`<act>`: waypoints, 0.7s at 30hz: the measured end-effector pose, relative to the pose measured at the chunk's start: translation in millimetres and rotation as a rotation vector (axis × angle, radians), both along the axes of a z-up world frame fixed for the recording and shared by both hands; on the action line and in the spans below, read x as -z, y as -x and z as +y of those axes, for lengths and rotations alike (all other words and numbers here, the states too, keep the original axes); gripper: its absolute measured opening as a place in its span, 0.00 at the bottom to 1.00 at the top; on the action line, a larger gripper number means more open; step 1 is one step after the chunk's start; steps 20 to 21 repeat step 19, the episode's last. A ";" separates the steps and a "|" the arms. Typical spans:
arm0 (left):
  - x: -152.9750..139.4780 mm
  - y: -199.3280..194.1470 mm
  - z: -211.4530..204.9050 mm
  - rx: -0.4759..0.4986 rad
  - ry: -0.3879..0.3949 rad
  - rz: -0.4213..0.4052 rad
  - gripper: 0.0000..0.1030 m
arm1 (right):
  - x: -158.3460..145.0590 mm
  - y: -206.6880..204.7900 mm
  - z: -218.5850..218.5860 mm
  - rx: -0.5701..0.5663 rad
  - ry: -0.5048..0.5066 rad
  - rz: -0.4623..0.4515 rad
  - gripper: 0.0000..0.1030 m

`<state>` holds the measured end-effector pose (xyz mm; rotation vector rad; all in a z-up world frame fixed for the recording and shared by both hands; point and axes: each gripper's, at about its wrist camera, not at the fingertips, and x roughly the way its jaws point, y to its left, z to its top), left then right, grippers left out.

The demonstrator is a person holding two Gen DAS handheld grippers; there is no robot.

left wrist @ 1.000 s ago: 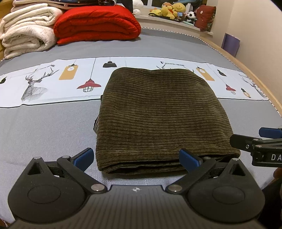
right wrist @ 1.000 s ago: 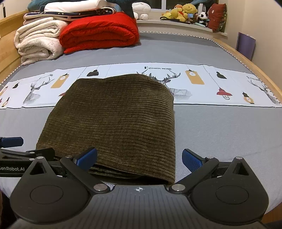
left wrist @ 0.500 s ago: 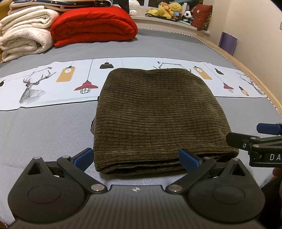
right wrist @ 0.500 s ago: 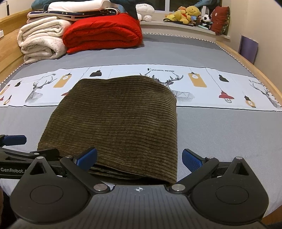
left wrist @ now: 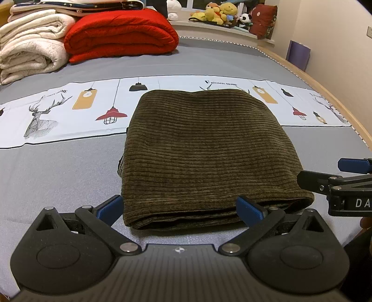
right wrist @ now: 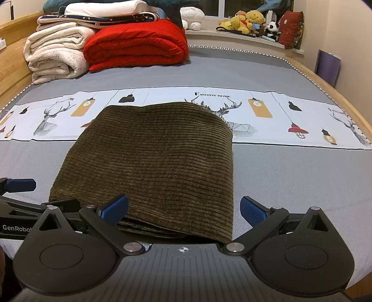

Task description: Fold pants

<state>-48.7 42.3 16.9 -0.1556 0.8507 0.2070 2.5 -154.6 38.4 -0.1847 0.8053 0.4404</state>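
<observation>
The olive-brown corduroy pants [left wrist: 204, 153] [right wrist: 158, 167] lie folded into a thick rectangle on the grey bed, with the stacked layered edge nearest me. My left gripper [left wrist: 180, 206] is open, its blue-padded fingers spread across the near left part of the bundle's edge, nothing between them. My right gripper [right wrist: 183, 206] is open too, straddling the near right corner of the pants without holding them. Each gripper shows at the edge of the other's view: the right gripper [left wrist: 348, 176] on the right, the left gripper [right wrist: 21, 197] on the left.
A white printed band [left wrist: 69, 111] with deer and lamps crosses the grey bedsheet [left wrist: 58, 176]. A red quilt [left wrist: 121, 34] and cream blankets [left wrist: 30, 51] are stacked at the head. Plush toys [right wrist: 251, 21] sit on the window ledge. The wooden bed rail [left wrist: 337, 102] runs along the right.
Both grippers have drawn back and risen slightly from the folded pants, so the room's far end shows higher. The pants have not moved. Both stay open.
</observation>
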 end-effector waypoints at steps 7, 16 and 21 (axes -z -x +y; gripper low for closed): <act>0.1 -0.7 -0.2 0.009 -0.001 -0.002 1.00 | -0.4 0.7 0.2 0.000 0.001 -0.001 0.99; -0.6 0.2 -2.1 0.019 -0.005 -0.011 1.00 | -0.3 1.0 1.0 0.000 0.001 0.000 0.99; -0.5 0.1 -2.8 0.023 -0.011 -0.011 1.00 | -0.4 1.1 1.1 0.000 0.001 -0.001 0.99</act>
